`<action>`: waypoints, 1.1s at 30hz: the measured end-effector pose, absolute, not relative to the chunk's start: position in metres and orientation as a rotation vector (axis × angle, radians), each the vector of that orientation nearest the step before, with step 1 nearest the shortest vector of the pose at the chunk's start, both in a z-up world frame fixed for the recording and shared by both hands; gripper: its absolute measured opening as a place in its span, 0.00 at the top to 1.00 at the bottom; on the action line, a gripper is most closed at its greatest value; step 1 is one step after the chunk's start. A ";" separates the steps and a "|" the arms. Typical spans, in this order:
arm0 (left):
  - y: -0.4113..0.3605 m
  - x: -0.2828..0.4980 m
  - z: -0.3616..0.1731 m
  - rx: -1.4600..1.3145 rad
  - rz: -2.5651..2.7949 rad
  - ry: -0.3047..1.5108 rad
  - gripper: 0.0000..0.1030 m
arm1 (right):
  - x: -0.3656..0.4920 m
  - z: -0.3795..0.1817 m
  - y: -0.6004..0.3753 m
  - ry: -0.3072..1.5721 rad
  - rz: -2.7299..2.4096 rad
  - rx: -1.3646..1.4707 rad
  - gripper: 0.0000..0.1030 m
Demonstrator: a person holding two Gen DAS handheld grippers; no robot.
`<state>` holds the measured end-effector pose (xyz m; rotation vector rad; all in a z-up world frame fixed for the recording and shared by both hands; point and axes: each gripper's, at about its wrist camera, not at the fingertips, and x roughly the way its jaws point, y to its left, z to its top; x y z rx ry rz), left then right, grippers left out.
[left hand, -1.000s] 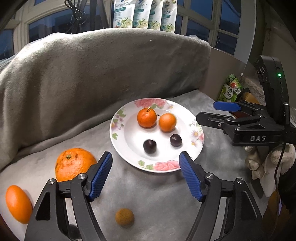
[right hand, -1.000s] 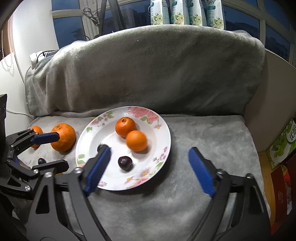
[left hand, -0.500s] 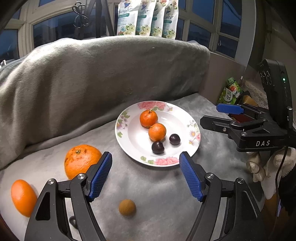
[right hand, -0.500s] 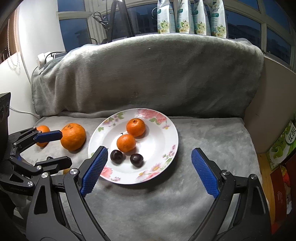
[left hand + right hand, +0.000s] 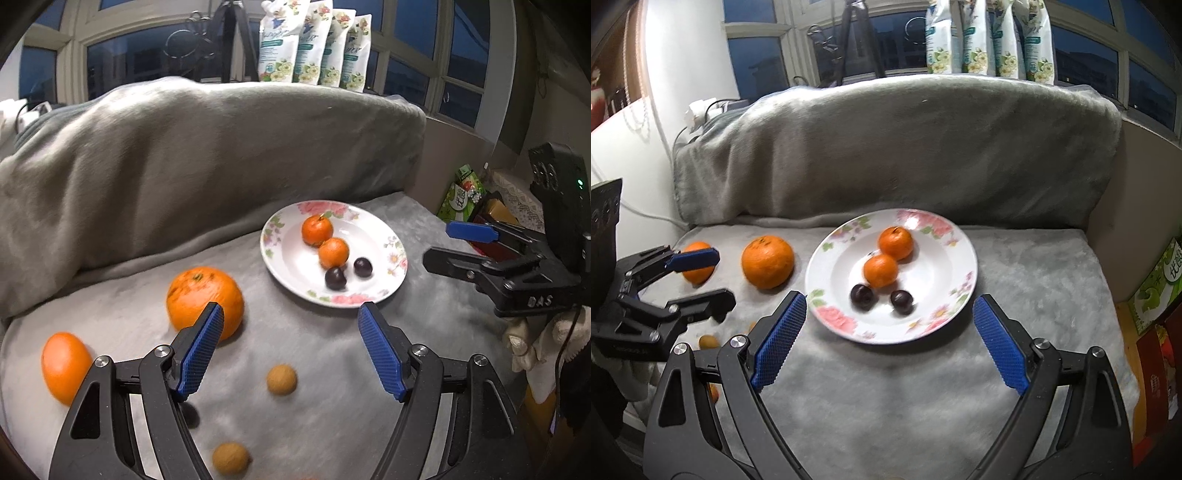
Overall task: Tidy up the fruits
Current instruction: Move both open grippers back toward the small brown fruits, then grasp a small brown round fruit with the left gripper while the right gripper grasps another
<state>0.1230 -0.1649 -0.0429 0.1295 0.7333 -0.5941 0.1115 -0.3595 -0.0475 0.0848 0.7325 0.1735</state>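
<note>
A floral white plate sits on the grey blanket and holds two small mandarins and two dark plums. A big orange and a smaller orange lie left of the plate. Two small tan fruits lie near my left gripper, which is open and empty. My right gripper is open and empty, in front of the plate.
A blanket-covered backrest rises behind the seat. Several white pouches stand on the window sill. A green carton and boxes stand at the right. A small dark fruit lies under my left fingers.
Both grippers have pulled back and up from the plate. The plate's fruits have rolled closer together. More loose fruit shows in the left wrist view.
</note>
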 end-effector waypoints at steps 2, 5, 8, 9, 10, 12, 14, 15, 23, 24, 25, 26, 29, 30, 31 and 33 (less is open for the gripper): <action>-0.158 0.121 -0.046 0.131 -0.585 0.738 0.27 | 0.105 -0.050 -0.354 0.738 0.177 0.076 0.09; -0.149 0.119 -0.050 0.125 -0.570 0.750 0.27 | 0.097 -0.055 -0.346 0.745 0.182 0.072 0.09; -0.138 0.115 -0.054 0.109 -0.549 0.756 0.27 | 0.089 -0.061 -0.339 0.757 0.192 0.069 0.09; -0.134 0.113 -0.055 0.103 -0.542 0.758 0.27 | 0.087 -0.063 -0.336 0.759 0.194 0.067 0.09; -0.129 0.111 -0.056 0.098 -0.532 0.761 0.27 | 0.086 -0.064 -0.334 0.761 0.195 0.064 0.09; -0.121 0.108 -0.058 0.094 -0.513 0.762 0.27 | 0.082 -0.066 -0.330 0.762 0.198 0.064 0.09; -0.113 0.103 -0.059 0.087 -0.500 0.762 0.27 | 0.080 -0.066 -0.324 0.763 0.218 0.068 0.09; -0.108 0.101 -0.060 0.083 -0.494 0.763 0.27 | 0.079 -0.066 -0.321 0.762 0.225 0.069 0.09; -0.077 0.087 -0.071 0.077 -0.457 0.782 0.27 | 0.076 -0.064 -0.293 0.765 0.308 0.055 0.09; -0.074 0.086 -0.072 0.076 -0.456 0.784 0.27 | 0.077 -0.065 -0.289 0.769 0.320 0.049 0.09; -0.071 0.085 -0.074 0.073 -0.455 0.787 0.27 | 0.078 -0.066 -0.285 0.774 0.331 0.045 0.09; -0.069 0.085 -0.075 0.068 -0.457 0.790 0.28 | 0.079 -0.068 -0.281 0.780 0.344 0.041 0.09; -0.065 0.084 -0.080 0.051 -0.469 0.812 0.41 | 0.083 -0.072 -0.267 0.794 0.381 0.025 0.12; -0.065 0.082 -0.083 0.045 -0.477 0.820 0.41 | 0.084 -0.073 -0.264 0.798 0.390 0.019 0.15; -0.065 0.081 -0.084 0.042 -0.483 0.824 0.42 | 0.086 -0.075 -0.260 0.806 0.405 0.010 0.16; -0.067 0.080 -0.090 0.034 -0.502 0.842 0.46 | 0.092 -0.078 -0.253 0.819 0.426 -0.002 0.18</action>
